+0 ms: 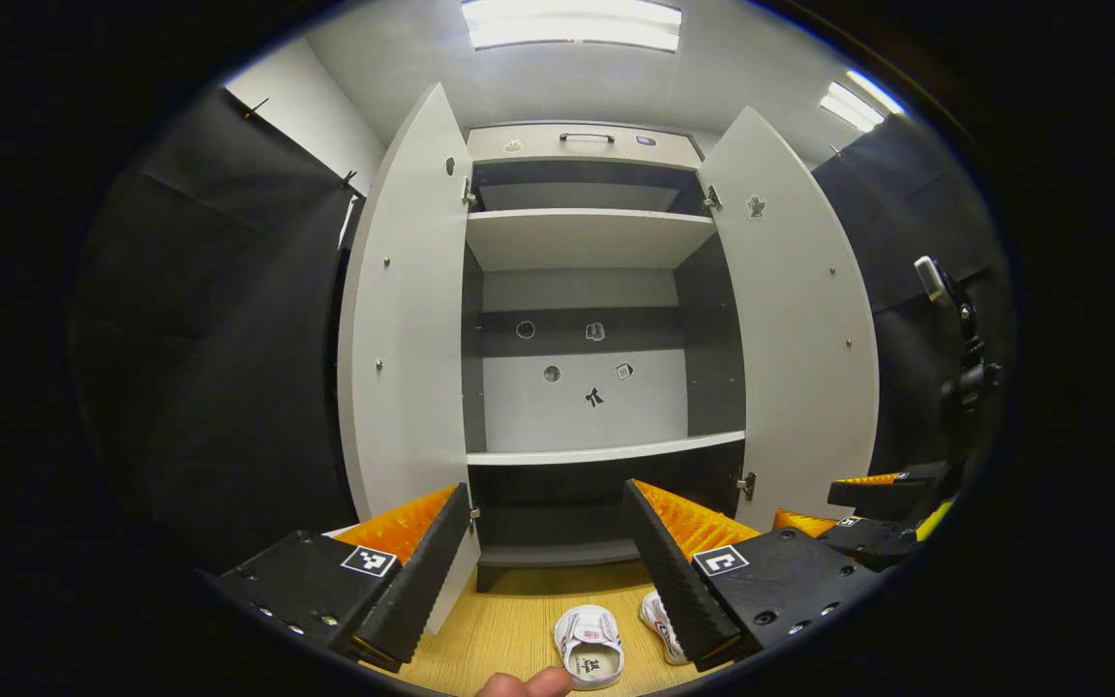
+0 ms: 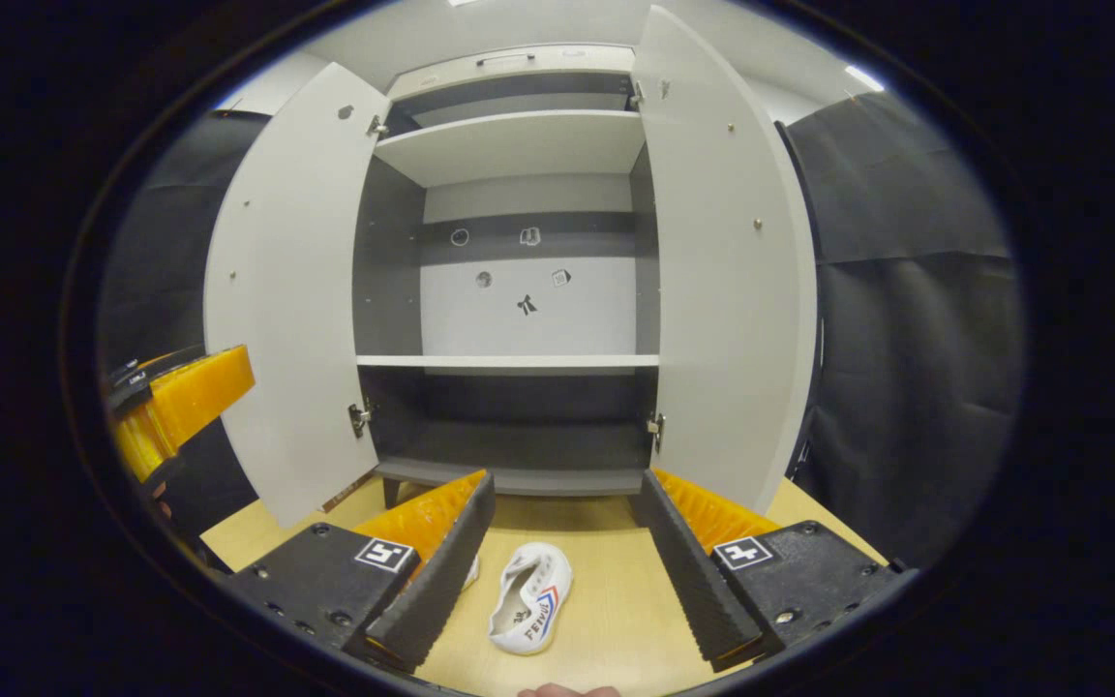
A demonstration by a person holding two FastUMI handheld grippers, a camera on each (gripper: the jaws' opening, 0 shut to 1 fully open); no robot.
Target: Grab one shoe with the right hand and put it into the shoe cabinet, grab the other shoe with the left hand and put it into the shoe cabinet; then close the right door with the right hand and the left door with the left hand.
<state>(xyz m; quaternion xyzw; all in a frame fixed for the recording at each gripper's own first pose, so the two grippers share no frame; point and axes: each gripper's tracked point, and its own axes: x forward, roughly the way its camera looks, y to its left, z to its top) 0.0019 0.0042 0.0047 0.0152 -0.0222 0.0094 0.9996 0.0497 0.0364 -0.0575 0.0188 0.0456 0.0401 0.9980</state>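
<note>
The white shoe cabinet (image 1: 582, 237) stands ahead with its left door (image 1: 403, 339) and right door (image 1: 799, 339) swung wide and its shelves bare. Two white shoes lie on the wooden floor in front of it. In the left gripper view one shoe (image 1: 588, 644) lies between the fingers of my left gripper (image 1: 548, 581), which is open above it, and the second shoe (image 1: 659, 624) is half hidden by the right finger. My right gripper (image 2: 562, 571) is open over a shoe (image 2: 528, 598) lying on its side. The cabinet (image 2: 519, 145) fills the space beyond it.
The wooden floor (image 2: 606, 620) runs up to the cabinet's base. Black cloth walls close in both sides. A device on a dark stand (image 1: 954, 329) rises at the right. My right gripper (image 1: 882, 503) hangs beside the right door. A fingertip (image 1: 524, 682) shows at the bottom edge.
</note>
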